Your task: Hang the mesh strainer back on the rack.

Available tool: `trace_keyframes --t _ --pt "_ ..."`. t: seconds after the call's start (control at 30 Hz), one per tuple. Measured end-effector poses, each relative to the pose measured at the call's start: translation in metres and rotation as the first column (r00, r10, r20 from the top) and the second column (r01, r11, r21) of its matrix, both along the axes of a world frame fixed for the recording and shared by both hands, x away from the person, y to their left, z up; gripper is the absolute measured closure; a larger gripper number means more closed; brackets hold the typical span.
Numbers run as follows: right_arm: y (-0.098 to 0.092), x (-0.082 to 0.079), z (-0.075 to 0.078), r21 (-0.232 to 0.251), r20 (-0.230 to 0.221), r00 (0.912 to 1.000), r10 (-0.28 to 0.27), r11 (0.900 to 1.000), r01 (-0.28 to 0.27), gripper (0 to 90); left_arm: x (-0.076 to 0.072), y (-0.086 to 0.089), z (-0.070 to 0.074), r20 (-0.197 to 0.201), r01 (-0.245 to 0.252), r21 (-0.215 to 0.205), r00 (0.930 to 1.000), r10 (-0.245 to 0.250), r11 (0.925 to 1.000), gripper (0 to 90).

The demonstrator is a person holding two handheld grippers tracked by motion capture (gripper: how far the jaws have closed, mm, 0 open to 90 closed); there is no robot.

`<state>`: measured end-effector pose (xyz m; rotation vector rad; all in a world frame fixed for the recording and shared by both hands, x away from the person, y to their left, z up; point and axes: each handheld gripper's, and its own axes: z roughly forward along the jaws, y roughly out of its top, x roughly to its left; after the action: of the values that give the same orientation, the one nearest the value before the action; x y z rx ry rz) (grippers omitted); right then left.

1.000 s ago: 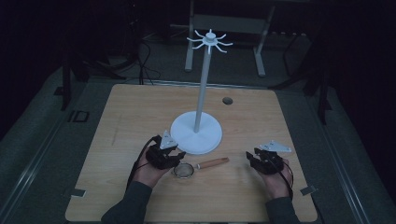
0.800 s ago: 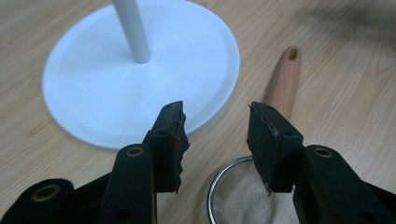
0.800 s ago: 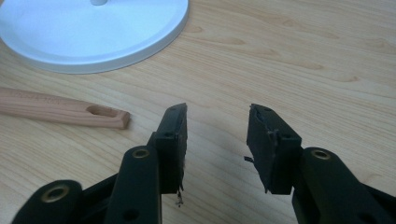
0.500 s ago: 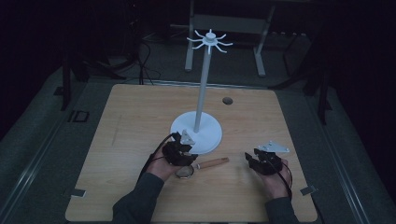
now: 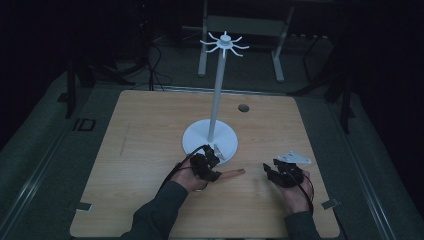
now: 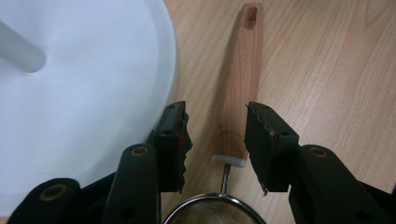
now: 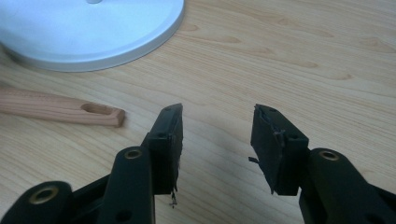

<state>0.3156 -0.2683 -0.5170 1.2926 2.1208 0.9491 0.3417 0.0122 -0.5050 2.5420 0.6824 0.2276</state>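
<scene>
The left gripper [image 6: 212,144] is down over a small strainer [image 6: 233,116] lying flat on the table [image 5: 150,130], jaws half spread and just been closing, straddling the wooden handle near the mesh end with the pads not yet on the wood. I'd call this the grasp step; next they need to pinch the handle square before any lift. The right gripper [image 7: 217,140] sits apart at the near right, jaws wide and just been opening, nothing between them. The strainer rests just beside the stand [image 5: 210,140] base: bowl toward the person, handle running away to the right, hanging slot at the far tip, long axis roughly along the table's front edge
</scene>
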Motion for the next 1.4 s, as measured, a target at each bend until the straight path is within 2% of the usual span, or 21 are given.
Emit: trace_keyframes --t 0.03,0.07,0.17,0.37,0.53,0.7,0.8,0.87,0.9,1.03,1.17,1.4 --pt "0.000 0.000 0.000 0.000 0.000 1.0000 0.000 1.000 0.000 53.2 0.000 0.000 0.000 0.000 0.000 0.000 1.0000 0.000 1.0000 59.0" --pt "-0.001 0.000 0.000 0.002 -0.001 1.0000 -0.008 1.000 0.008 52.9 0.002 -0.003 -0.003 -0.023 0.007 0.015 0.9997 -0.007 0.9999 59.3" --pt "-0.001 0.000 0.000 0.002 -0.001 1.0000 -0.008 1.000 0.008 52.7 0.004 -0.007 -0.007 -0.052 0.015 0.029 0.9985 -0.013 0.9995 59.5" --pt "-0.001 0.000 -0.002 0.001 -0.009 0.9999 -0.011 1.000 0.011 52.2 0.007 -0.011 -0.014 -0.097 0.018 0.058 0.9952 -0.012 0.9982 62.9" --pt "-0.002 0.001 -0.003 0.004 -0.012 0.9998 -0.015 1.000 0.015 52.2 0.007 -0.008 -0.013 -0.110 0.011 0.079 0.9939 -0.002 0.9968 68.2" --pt "-0.002 0.001 -0.004 0.000 -0.017 0.9998 -0.012 1.000 0.012 52.4 0.008 -0.002 -0.012 -0.134 -0.003 0.084 0.9909 0.014 0.9965 68.5" --pt "-0.001 0.001 -0.005 -0.001 -0.018 0.9998 -0.010 1.000 0.010 52.3 0.010 0.001 -0.013 -0.162 -0.019 0.090 0.9862 0.034 0.9958 67.6" --pt "-0.001 0.001 -0.005 -0.002 -0.019 0.9998 -0.010 1.000 0.010 52.3 0.011 0.000 -0.014 -0.167 -0.019 0.094 0.9853 0.035 0.9954 66.0" --pt "-0.001 0.001 -0.005 -0.002 -0.019 0.9998 -0.010 1.000 0.010 52.2 0.013 -0.001 -0.017 -0.182 -0.017 0.111 0.9826 0.037 0.9937 65.4" --pt "-0.002 0.001 -0.005 0.000 -0.019 0.9998 -0.011 1.000 0.011 52.2 0.017 -0.002 -0.019 -0.208 -0.017 0.114 0.9772 0.041 0.9933 65.2" --pt "-0.002 0.001 -0.005 0.002 -0.018 0.9998 -0.011 1.000 0.011 52.2 0.018 -0.002 -0.018 -0.226 -0.028 0.109 0.9727 0.052 0.9936 65.2" --pt "-0.002 0.000 -0.005 0.003 -0.014 0.9999 -0.007 1.000 0.007 52.5 0.017 -0.001 -0.018 -0.218 -0.042 0.108 0.9737 0.065 0.9932 68.5"
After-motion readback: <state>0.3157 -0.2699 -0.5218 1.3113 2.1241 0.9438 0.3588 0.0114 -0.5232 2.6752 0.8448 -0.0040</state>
